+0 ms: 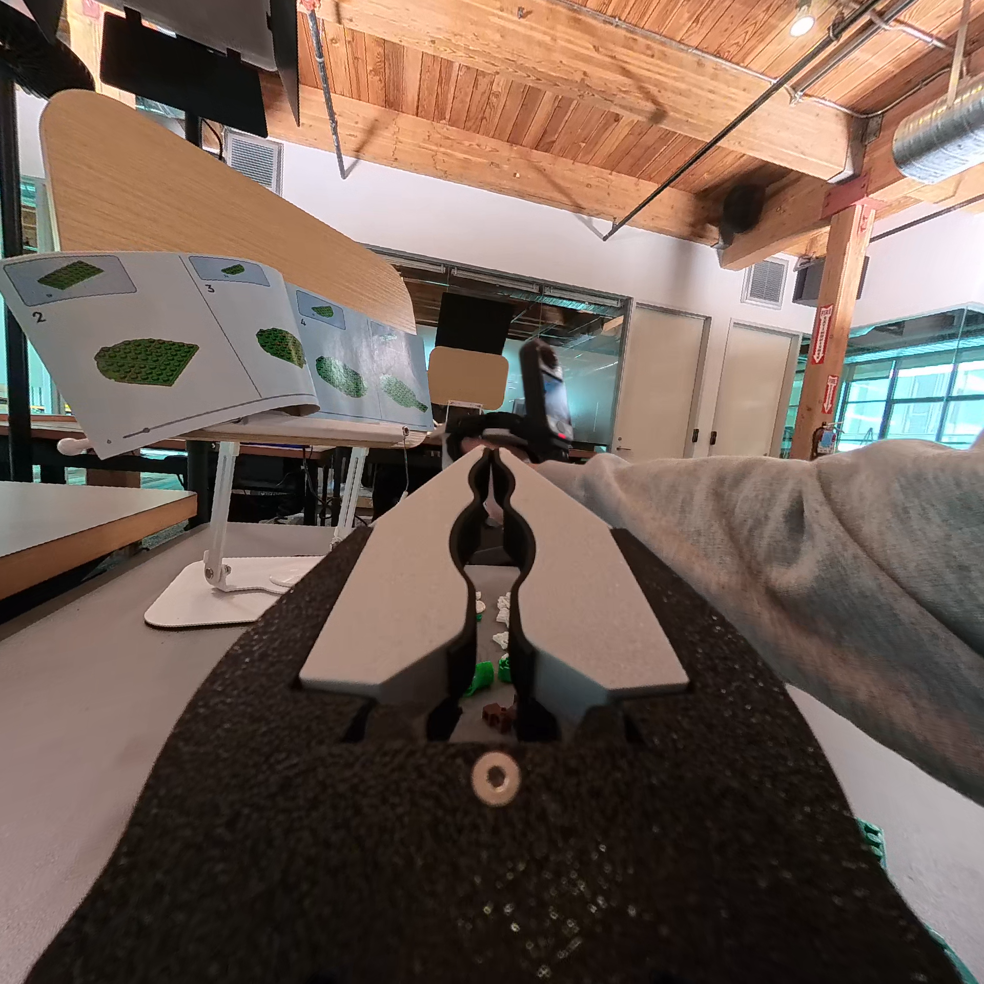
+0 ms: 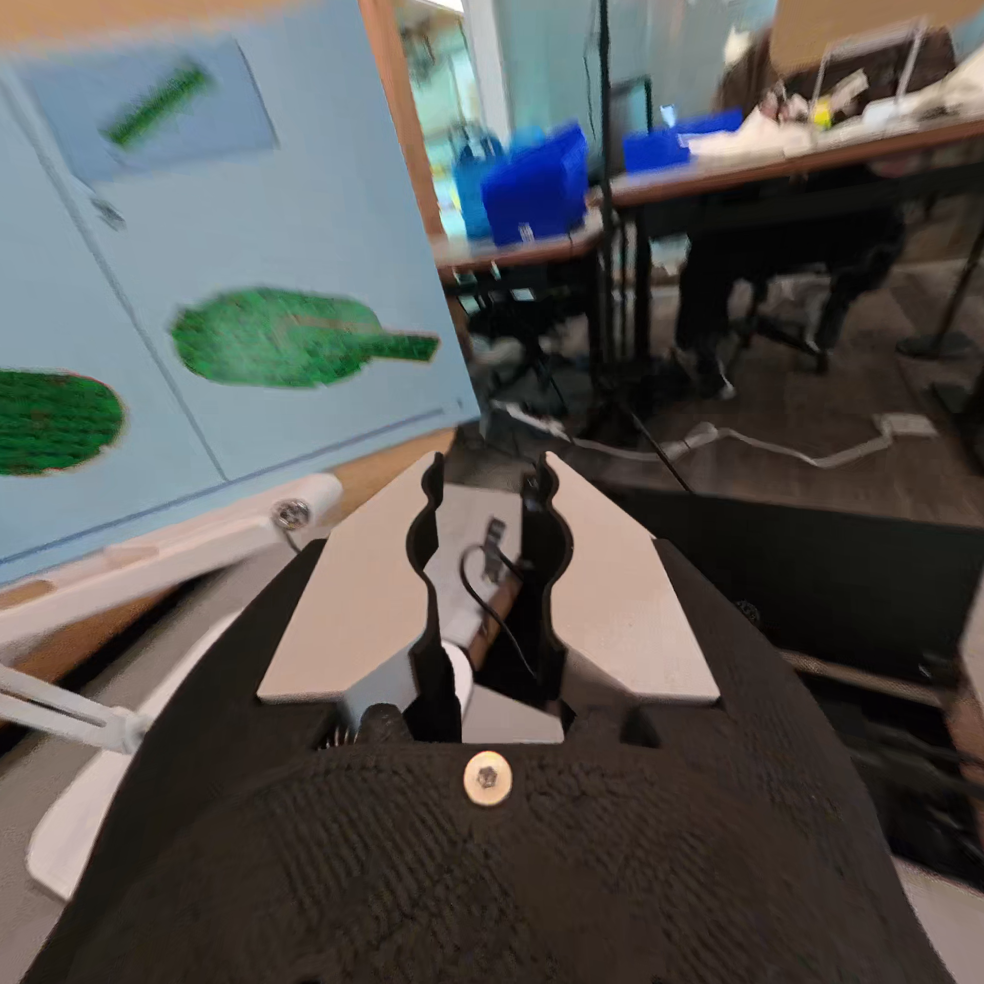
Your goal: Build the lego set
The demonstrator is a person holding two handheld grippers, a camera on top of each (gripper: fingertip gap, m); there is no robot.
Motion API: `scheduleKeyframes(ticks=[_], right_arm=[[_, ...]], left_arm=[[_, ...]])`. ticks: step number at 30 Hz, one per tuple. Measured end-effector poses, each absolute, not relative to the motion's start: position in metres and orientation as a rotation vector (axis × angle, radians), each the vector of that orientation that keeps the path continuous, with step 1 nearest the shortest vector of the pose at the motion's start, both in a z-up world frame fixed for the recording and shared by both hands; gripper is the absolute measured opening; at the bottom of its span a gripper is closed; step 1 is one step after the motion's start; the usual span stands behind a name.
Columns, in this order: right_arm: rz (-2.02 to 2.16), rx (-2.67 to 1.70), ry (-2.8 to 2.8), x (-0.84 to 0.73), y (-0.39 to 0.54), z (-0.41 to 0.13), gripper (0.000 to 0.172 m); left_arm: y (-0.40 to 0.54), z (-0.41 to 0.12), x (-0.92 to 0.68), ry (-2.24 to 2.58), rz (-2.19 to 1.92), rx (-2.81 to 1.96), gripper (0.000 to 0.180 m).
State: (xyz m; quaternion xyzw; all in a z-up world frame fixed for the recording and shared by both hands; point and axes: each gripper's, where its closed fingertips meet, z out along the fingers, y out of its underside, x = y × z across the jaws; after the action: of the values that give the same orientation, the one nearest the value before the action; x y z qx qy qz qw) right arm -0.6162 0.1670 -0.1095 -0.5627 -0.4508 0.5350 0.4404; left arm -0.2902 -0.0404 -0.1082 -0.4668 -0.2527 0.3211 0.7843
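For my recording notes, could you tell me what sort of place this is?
Probably an open office or lab workspace: timber ceiling with a metal duct, long desks carrying blue bins, and a building-brick booklet on a stand.

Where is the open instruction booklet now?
In the left wrist view, the instruction booklet rests on the white-legged wooden stand, left of the shut left gripper.

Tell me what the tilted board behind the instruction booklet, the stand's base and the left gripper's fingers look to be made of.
Board: wood or wood-look laminate, matte, straight pale grain.
Stand base: smooth white, likely painted metal or plastic; soft sheen.
Left gripper fingers: grey, finely grainy matte plastic, perhaps printed, with black wavy pads that look rubbery.
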Motion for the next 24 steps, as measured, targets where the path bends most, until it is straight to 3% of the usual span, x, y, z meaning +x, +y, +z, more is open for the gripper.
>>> scheduleKeyframes(ticks=[7, 14, 18, 24], right_arm=[[1.65, -1.192, -1.185, -0.617, 0.147, -0.087, 0.057], [1.698, -1.083, -1.17, -0.622, 0.138, -0.081, 0.056], [1.94, -1.093, -0.982, -0.617, 0.144, -0.064, 0.058], [1.98, -1.157, -1.003, -0.624, 0.145, -0.074, 0.069]], left_arm=[[-0.04, -0.109, -0.29, -0.544, 0.691, -1.01, 0.0], [-0.038, -0.109, -0.289, -0.53, 0.687, -1.018, 0.0], [-0.036, -0.109, -0.287, -0.515, 0.687, -1.022, 0.0], [-0.035, -0.108, -0.286, -0.508, 0.685, -1.025, 0.0]])
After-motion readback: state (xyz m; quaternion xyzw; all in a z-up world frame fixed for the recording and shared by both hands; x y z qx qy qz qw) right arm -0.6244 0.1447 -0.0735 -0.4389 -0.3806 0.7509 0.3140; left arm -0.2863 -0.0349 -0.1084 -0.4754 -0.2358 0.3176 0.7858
